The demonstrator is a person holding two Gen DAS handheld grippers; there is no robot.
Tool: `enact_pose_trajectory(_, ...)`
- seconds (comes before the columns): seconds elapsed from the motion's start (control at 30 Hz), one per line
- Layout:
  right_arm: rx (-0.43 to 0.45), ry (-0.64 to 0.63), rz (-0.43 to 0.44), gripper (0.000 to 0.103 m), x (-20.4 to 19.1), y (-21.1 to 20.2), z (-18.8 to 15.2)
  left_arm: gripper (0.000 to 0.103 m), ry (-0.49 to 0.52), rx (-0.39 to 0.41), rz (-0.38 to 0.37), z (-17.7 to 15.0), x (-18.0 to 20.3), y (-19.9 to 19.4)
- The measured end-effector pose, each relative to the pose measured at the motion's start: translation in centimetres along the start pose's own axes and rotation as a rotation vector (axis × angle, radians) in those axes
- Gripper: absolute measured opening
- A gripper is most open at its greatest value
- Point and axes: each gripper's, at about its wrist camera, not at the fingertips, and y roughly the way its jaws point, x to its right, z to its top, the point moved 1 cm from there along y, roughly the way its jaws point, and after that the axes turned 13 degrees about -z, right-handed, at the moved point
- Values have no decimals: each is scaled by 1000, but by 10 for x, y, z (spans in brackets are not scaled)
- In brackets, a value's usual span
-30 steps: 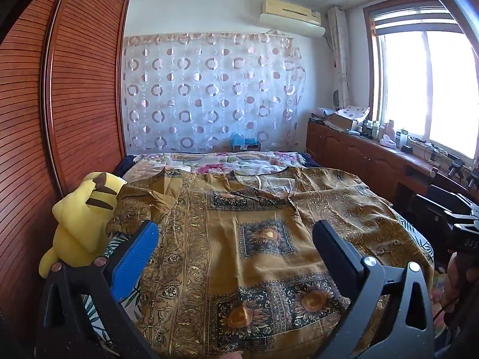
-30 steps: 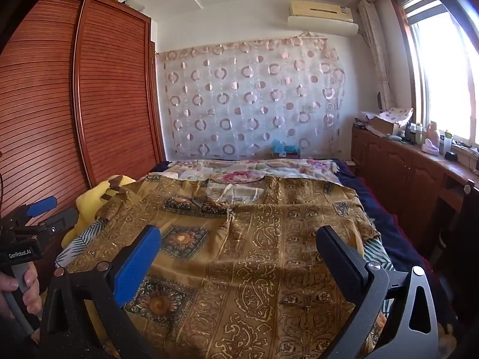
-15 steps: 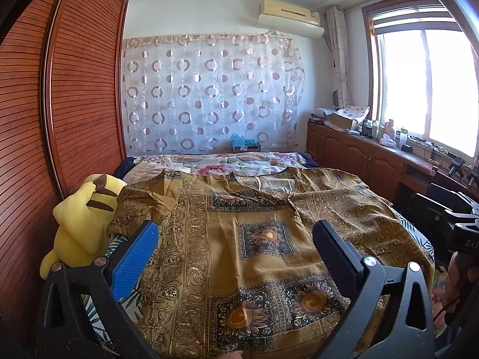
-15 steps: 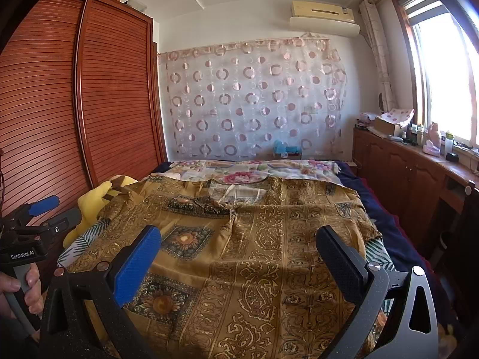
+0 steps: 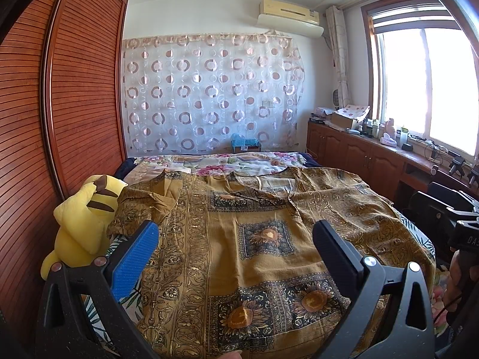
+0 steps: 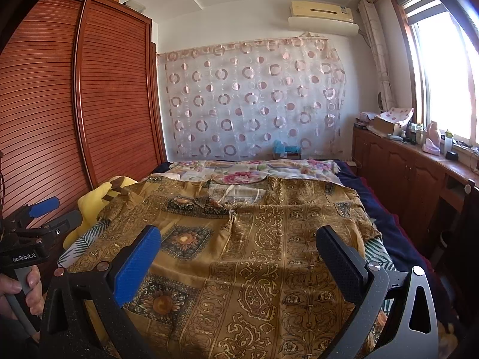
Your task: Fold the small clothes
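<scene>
A mustard-gold patterned shirt (image 5: 254,239) with sunflower squares lies spread flat on the bed, collar at the far end; it also shows in the right wrist view (image 6: 269,254). My left gripper (image 5: 235,239) is open and empty, held above the near hem of the shirt. My right gripper (image 6: 238,242) is open and empty, above the shirt's near right part. Each gripper shows at the edge of the other's view: the right one (image 5: 461,227) and the left one (image 6: 33,227).
A yellow plush toy (image 5: 80,224) sits at the bed's left edge against the wooden wardrobe (image 5: 60,104). A floral sheet (image 5: 227,161) covers the far end of the bed. Wooden cabinets (image 5: 359,155) with clutter run under the window on the right.
Both grippers have tilted up slightly and stay open. The shirt has not moved.
</scene>
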Motion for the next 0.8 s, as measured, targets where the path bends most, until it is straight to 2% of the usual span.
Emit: enact_pose_trajectory(0.8, 1, 1, 1, 103, 0, 0, 0, 103, 6, 1, 1, -1, 0, 0)
